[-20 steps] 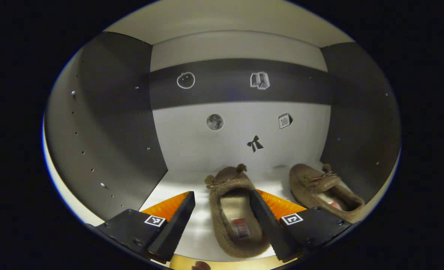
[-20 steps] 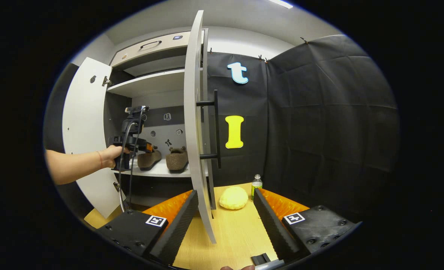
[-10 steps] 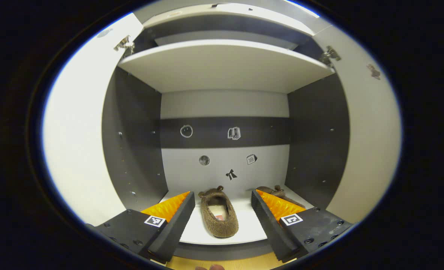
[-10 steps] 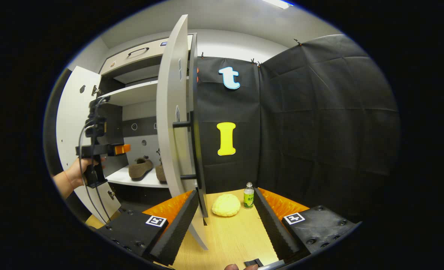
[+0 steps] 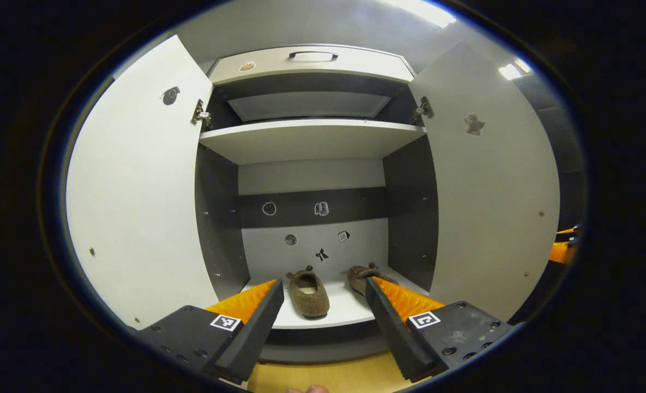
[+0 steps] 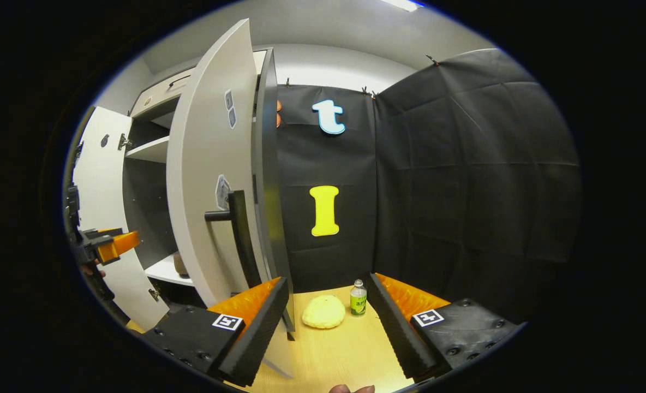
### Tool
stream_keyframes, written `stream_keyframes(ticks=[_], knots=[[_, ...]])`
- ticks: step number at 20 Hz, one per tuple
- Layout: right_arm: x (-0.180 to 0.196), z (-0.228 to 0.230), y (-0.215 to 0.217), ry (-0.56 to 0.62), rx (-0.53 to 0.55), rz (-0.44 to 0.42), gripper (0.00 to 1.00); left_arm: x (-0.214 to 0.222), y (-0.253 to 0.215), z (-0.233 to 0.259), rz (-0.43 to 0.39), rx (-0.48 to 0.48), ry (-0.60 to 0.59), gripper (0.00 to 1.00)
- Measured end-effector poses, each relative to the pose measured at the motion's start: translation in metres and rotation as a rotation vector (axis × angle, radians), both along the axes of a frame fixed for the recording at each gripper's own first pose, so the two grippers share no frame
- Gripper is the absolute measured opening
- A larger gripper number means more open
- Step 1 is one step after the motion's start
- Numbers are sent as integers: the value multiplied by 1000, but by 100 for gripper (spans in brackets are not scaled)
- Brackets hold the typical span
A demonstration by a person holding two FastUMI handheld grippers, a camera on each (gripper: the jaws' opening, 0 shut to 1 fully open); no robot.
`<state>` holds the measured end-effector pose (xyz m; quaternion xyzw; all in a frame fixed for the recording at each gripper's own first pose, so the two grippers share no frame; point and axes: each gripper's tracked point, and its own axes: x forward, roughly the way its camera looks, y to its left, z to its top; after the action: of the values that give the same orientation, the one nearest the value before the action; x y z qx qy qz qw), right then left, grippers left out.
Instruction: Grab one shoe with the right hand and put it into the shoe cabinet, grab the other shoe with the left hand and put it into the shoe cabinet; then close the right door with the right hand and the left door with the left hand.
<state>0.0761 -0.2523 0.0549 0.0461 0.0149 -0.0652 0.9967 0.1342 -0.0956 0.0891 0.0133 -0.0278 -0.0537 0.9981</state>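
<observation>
Left gripper view: hand-held gripper (image 5: 319, 319) agape, empty.

Black cloth (image 6: 465, 164) is hanging as the booth's wall on the right, pinned along its top edge below a pale grey wall (image 6: 334, 63). A light wooden table (image 6: 334, 349) is lying in the near ground. Ceiling lights (image 5: 416, 10) are glowing overhead. A yellow bun (image 6: 323, 312) and a small bottle (image 6: 358, 298) are sitting far back on the table.
</observation>
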Motion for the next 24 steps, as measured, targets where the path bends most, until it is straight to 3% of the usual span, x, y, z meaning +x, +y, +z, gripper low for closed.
stream_keyframes(ticks=[8,17,24], knots=[[14,10,6,-22,-12,20,97,-66,5,-21,-16,-29,65,96],[12,7,14,-29,26,14,97,-93,28,-34,-19,-25,84,96],[4,5,65,-37,67,42,98,-104,56,-37,-17,-24,83,96]])
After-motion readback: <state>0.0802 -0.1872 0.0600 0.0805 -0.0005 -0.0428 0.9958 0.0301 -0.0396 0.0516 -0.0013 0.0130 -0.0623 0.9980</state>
